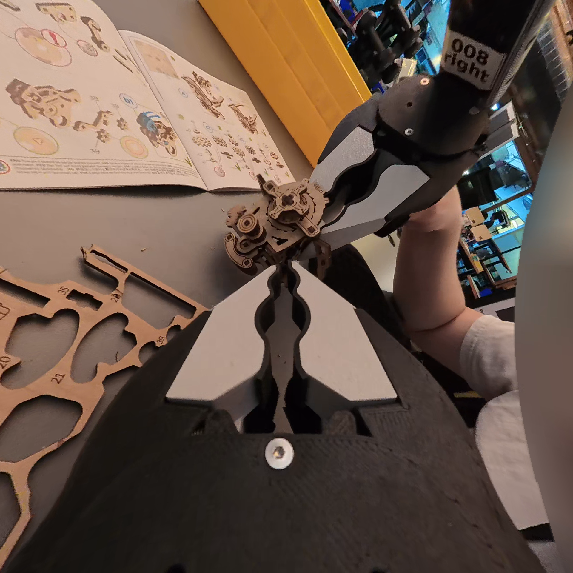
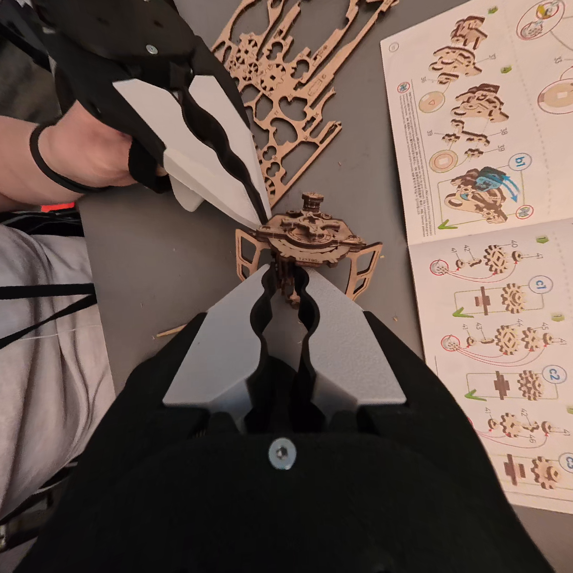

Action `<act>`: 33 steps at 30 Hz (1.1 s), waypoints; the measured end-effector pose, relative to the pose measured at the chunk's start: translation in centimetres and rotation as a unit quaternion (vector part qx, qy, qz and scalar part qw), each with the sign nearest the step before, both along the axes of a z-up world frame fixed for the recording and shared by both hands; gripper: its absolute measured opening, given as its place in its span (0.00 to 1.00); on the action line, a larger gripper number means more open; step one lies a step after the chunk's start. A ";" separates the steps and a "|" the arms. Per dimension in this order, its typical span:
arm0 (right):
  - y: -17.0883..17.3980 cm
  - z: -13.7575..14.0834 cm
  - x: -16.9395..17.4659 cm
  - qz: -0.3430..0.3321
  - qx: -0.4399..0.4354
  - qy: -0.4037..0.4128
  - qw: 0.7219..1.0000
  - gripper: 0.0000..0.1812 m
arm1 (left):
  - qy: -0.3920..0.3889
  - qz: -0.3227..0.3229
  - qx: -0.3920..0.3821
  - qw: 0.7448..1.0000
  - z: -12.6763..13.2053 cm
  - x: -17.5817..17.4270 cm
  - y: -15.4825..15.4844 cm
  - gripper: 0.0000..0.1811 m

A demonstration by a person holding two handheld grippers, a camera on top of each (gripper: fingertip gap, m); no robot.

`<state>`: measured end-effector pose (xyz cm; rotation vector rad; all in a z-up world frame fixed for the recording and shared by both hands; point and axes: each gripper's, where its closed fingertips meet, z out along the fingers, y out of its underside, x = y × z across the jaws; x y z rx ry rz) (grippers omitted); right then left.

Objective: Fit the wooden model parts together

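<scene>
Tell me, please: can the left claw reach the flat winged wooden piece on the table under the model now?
Probably not yet. The left claw is shut on the wooden model, which hangs directly over the winged piece; the right claw grips the model too.

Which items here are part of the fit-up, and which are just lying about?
In use:
wooden model assembly, pinched from two sides
left gripper, shut on it
right gripper, shut on it

Lying about:
punched-out plywood sheet
open instruction booklet
thin flat cut-out frame beneath the model
yellow board

Both wrist views close, share wooden model (image 1: 276, 223).
</scene>
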<state>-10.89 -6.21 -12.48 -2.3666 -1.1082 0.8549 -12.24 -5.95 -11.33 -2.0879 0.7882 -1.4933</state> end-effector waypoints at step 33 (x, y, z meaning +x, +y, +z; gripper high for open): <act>0.2 -0.5 1.4 -0.013 -0.007 -0.089 0.996 0.06 | 0.023 0.016 -0.034 0.999 -1.5 1.6 0.6 0.01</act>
